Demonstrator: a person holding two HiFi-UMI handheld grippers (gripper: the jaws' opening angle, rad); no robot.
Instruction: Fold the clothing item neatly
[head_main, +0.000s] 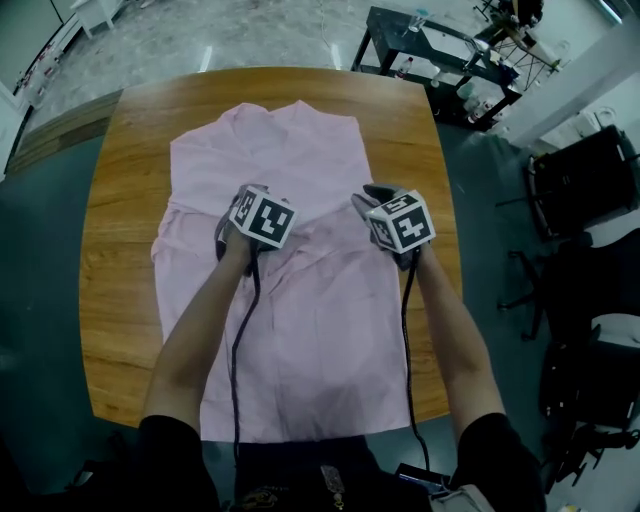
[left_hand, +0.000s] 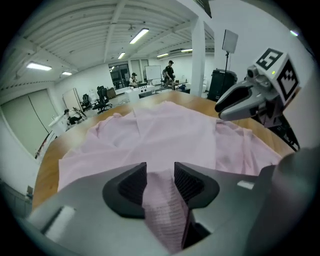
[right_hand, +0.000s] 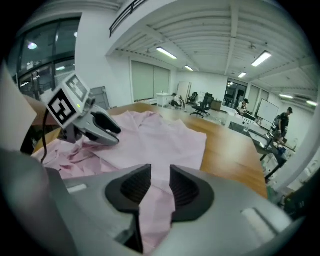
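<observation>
The pink shirt (head_main: 330, 340) lies flat along the wooden table (head_main: 120, 300), with its collar end at the far side and its near hem reaching past the edge closest to me. It is smooth at the far end and down by the hem. Across the middle, where both tools sit, it is bunched into creases.

My left gripper (left_hand: 160, 182) is on the left part of that creased band. Its jaws stand apart, and a ridge of shirt cloth rises loosely between the ribbed pads (left_hand: 134, 185) without being pinched. My right gripper (right_hand: 160, 186) is on the right part of the band. Its jaws are closer together and clamped on a fold of the shirt, which hangs out below them.

The two tools are side by side, near each other but apart, and each one shows in the other's camera, nose down over the fabric. From the head camera their marker cubes (head_main: 262, 216) cover the jaw tips, so I read the grip from the gripper views. A dark cable (head_main: 237, 360) runs back from each tool along my forearms and across the near half of the shirt.

Bare wood shows on both sides of the shirt and beyond the collar. Past the far right corner of the table stands a black rack (head_main: 430, 60) with small items on it. Black chairs (head_main: 590, 180) crowd the floor to the right. Deeper in the room are a white pillar (left_hand: 197, 60), desks, and a few people.
</observation>
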